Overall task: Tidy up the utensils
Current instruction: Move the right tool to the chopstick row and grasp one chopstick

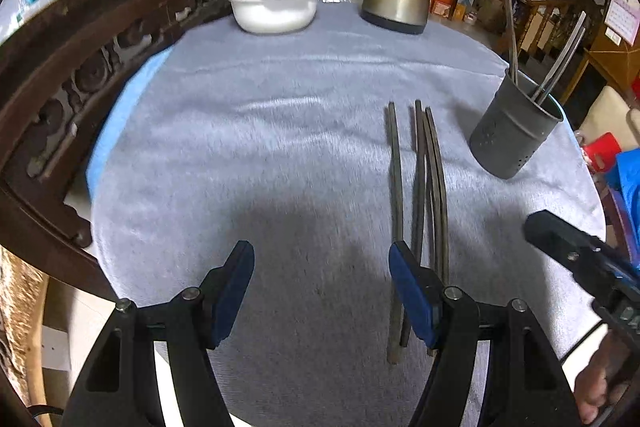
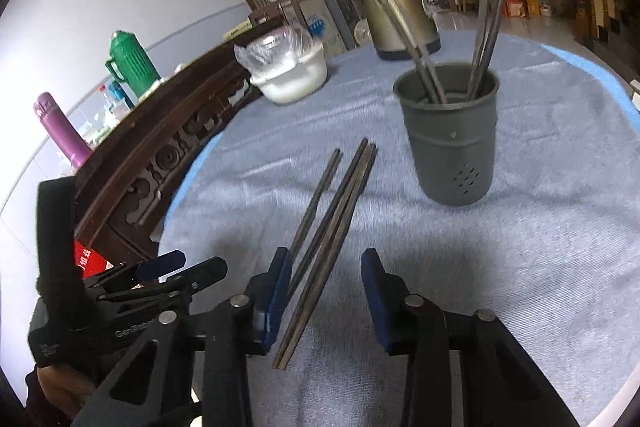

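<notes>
Your right gripper [image 2: 326, 291]: jaws spread, nothing pinched; loose chopsticks [image 2: 332, 211] lie between them, near ends by the left pad. Your left gripper [image 1: 322, 291]: jaws spread wide over bare cloth [image 1: 260, 147], sticks just by its right pad. Progress: approx. halfway by my read; several sticks already stand in the holder [image 2: 450, 131], four or so left flat beside it. Sticks: thin, dark, squared ends. Holder: grey cylinder w/ drain holes. Cloth: grey, napped.

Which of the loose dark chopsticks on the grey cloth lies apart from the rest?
The single dark chopstick farthest from the grey metal holder; the other dark chopsticks lie bunched together, touching.
</notes>
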The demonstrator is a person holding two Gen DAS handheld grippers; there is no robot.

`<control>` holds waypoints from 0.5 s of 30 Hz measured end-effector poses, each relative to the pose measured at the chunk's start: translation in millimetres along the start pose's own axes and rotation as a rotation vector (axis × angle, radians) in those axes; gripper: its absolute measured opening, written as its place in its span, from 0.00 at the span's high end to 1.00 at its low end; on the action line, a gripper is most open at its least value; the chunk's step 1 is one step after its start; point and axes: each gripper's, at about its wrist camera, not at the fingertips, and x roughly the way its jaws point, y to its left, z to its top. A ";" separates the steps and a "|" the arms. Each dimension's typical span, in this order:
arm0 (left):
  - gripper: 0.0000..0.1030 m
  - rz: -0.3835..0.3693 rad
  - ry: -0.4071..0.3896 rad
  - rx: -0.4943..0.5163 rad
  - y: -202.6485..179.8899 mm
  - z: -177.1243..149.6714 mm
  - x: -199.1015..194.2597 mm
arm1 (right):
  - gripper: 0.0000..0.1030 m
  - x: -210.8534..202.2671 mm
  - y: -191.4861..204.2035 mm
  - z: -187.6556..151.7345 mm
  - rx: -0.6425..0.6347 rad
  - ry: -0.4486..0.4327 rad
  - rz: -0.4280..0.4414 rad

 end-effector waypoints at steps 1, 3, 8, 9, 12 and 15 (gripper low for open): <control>0.31 -0.007 0.006 -0.005 1.2 -0.6 2.4 | 0.62 5.6 0.8 -0.6 -0.006 0.012 -0.007; 0.31 -0.017 0.011 -0.005 1.9 -1.7 3.8 | 0.65 15.3 2.9 -1.6 -0.022 0.031 -0.016; 0.31 -0.059 0.037 0.008 5.0 -7.8 9.1 | 0.73 37.1 7.6 -6.7 -0.068 0.072 -0.042; 0.31 -0.061 0.041 0.009 5.6 -9.4 10.1 | 0.74 40.4 7.6 -7.8 -0.071 0.077 -0.045; 0.31 -0.066 0.053 0.010 7.0 -13.7 13.1 | 0.75 50.2 8.9 -9.9 -0.087 0.094 -0.056; 0.31 -0.068 0.055 0.009 9.2 -14.0 14.0 | 0.75 58.2 13.9 -9.2 -0.113 0.098 -0.066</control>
